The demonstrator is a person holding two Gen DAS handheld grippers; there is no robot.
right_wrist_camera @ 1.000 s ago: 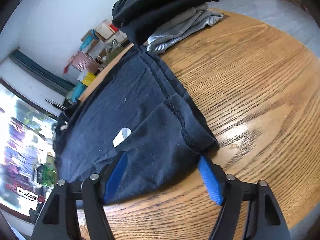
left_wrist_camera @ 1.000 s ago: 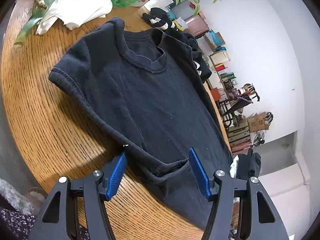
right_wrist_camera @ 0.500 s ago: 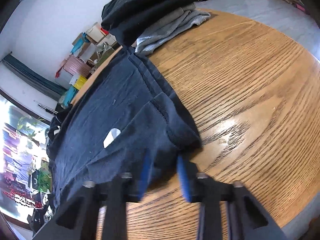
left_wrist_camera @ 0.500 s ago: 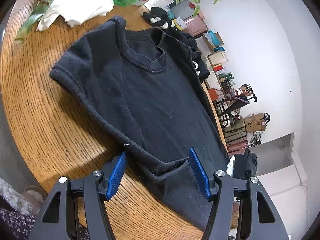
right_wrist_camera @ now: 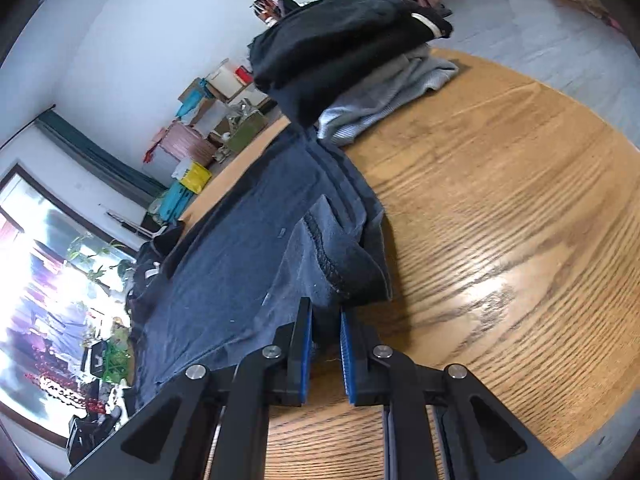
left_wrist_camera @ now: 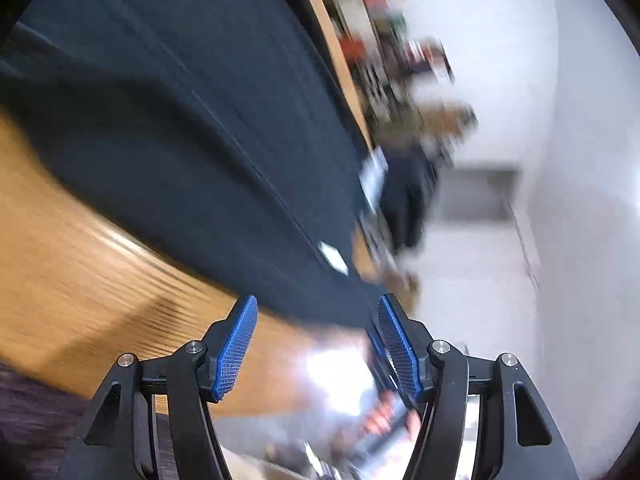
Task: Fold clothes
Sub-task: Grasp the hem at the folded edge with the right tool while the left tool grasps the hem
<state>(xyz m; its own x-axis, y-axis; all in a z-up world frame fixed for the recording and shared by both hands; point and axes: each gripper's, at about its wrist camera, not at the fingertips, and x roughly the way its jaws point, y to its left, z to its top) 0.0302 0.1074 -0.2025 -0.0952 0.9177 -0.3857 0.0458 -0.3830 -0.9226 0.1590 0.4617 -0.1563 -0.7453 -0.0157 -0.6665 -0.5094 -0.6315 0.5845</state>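
A black T-shirt (left_wrist_camera: 200, 140) lies spread on the round wooden table (left_wrist_camera: 80, 280); this left wrist view is motion-blurred. My left gripper (left_wrist_camera: 316, 308) is open at the shirt's near edge, a white label (left_wrist_camera: 334, 256) just beyond its tips, and the pads touch no cloth. In the right wrist view the same T-shirt (right_wrist_camera: 248, 272) has its corner folded back. The jaws of my right gripper (right_wrist_camera: 325, 312) are closing on that corner, with the cloth pinched between the blue pads and lifted a little off the table (right_wrist_camera: 500, 220).
A stack of folded dark clothes (right_wrist_camera: 352, 52) on a grey knit (right_wrist_camera: 392, 96) sits at the table's far edge. A blurred hand (left_wrist_camera: 384, 416) shows low in the left wrist view. Boxes and clutter line the far wall (right_wrist_camera: 200, 152).
My right gripper went from wide open to pinched on the shirt's corner and raised it slightly. My left gripper swung quickly sideways along the shirt's edge, still open.
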